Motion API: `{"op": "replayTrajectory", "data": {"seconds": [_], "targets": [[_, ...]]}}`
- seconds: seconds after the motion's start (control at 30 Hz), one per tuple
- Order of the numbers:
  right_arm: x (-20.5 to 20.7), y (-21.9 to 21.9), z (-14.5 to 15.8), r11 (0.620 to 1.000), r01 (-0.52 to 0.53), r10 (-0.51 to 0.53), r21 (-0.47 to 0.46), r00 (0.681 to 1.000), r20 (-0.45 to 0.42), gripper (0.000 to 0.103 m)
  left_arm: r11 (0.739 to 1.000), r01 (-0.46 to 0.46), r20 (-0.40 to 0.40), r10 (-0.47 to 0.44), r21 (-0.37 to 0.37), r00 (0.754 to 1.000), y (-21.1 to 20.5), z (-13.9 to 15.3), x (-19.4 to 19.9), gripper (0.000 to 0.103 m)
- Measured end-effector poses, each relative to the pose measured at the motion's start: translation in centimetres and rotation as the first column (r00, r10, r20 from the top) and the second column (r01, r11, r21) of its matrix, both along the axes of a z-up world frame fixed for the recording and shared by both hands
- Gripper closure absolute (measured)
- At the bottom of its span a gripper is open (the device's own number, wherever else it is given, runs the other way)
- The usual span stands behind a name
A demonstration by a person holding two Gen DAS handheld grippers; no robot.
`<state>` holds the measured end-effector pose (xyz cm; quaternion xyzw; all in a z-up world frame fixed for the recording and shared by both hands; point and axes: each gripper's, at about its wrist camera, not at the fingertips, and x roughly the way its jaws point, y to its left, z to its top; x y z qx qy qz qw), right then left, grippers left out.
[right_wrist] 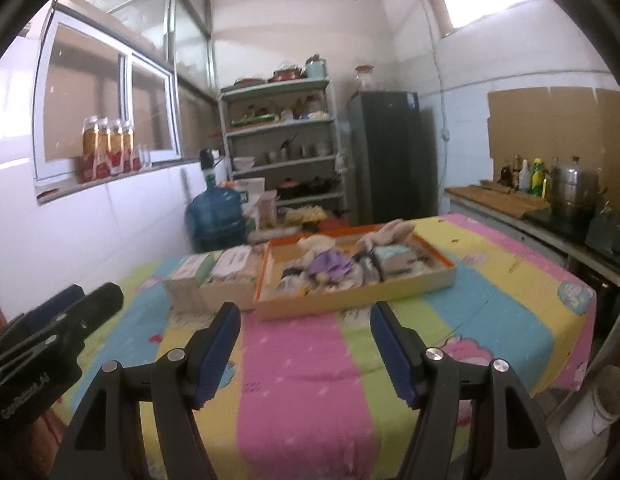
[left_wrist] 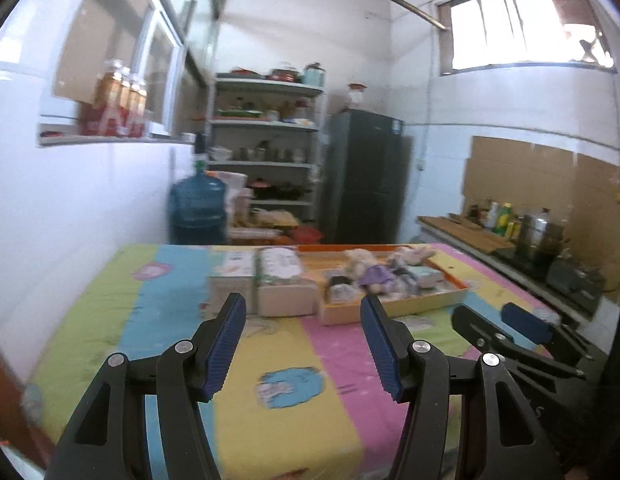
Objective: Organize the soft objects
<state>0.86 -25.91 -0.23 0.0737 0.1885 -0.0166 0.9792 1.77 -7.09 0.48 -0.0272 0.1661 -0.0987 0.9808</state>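
Observation:
A shallow orange-rimmed tray [right_wrist: 441, 278] sits at the far side of the table and holds a heap of soft toys, among them a doll in a purple dress [right_wrist: 329, 266] and a pale plush rabbit [right_wrist: 389, 232]. The tray [left_wrist: 389, 308] and purple doll [left_wrist: 373, 274] also show in the left wrist view. Two pale boxes [left_wrist: 262, 280] stand just left of the tray. My left gripper [left_wrist: 302, 308] is open and empty, over the near table. My right gripper [right_wrist: 306, 316] is open and empty, short of the tray. Each gripper appears at the edge of the other's view.
The table wears a striped cartoon cloth [right_wrist: 302, 380]. Behind it are a blue water jug [right_wrist: 216, 216], a metal shelf rack [right_wrist: 282, 140] and a dark fridge [right_wrist: 389, 160]. A counter with bottles and a steel pot [right_wrist: 573, 192] runs along the right wall.

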Motion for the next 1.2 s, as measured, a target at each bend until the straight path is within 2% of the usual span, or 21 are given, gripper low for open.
{"op": "replayTrajectory", "data": {"seconds": [0.3,0.53,1.2], "targets": [[-2.2,2.7,1.6,0.997,0.007,-0.004,-0.075,0.999,0.037,0.036,0.999,-0.035,0.013,0.035,-0.002,0.999,1.9,0.7,-2.4,0.042],[-2.4,2.6,1.8,0.999,-0.013,0.014,-0.046,1.000,0.022,0.036,1.000,-0.023,0.025,0.023,0.004,0.999,2.1,1.0,-3.1,0.042],[-2.8,2.4,2.0,0.999,-0.013,0.015,-0.047,0.999,0.033,0.036,1.000,-0.015,0.023,0.015,0.011,1.000,1.5,1.2,-3.2,0.042]]}}
